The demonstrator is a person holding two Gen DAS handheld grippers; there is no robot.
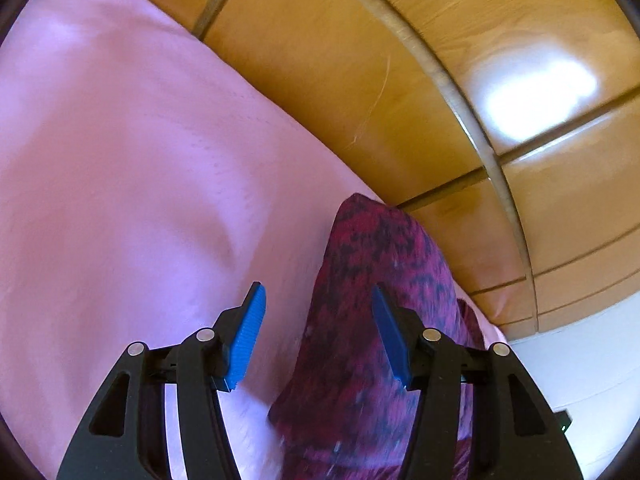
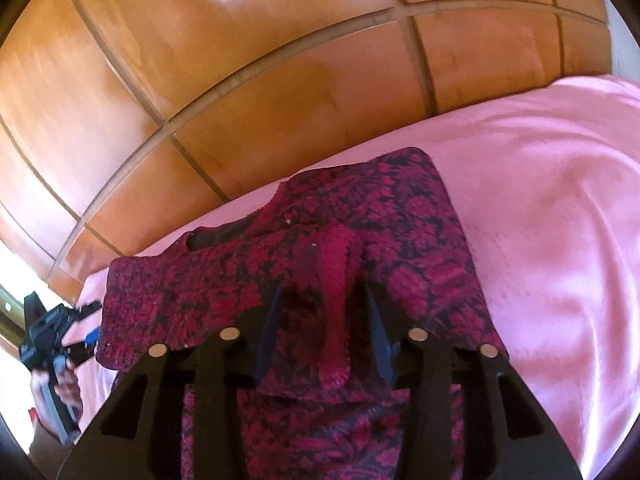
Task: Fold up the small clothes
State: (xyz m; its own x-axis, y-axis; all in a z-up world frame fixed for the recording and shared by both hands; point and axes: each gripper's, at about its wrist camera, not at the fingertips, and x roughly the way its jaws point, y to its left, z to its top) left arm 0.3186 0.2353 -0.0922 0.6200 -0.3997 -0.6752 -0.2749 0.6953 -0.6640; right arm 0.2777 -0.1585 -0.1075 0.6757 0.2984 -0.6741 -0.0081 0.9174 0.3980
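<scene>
While the red-and-black patterned garment point(image 2: 400, 216) lies spread on the pink bedsheet point(image 2: 560, 200) beside the wooden panelled wall point(image 2: 200, 80), the right gripper point(image 2: 324, 320) hovers over its middle with jaws apart. A folded strip of the same fabric runs between the dark blue pads point(image 2: 270, 332), but the pads do not press on it. In the left wrist view, the left gripper point(image 1: 318, 332) stands with jaws apart above the sheet, its blue pads point(image 1: 246, 340) bare, and one end of the garment lies under its right finger, blurred. From the right wrist view, a hand point(image 2: 60, 392) holds the left gripper at the garment's left edge.
</scene>
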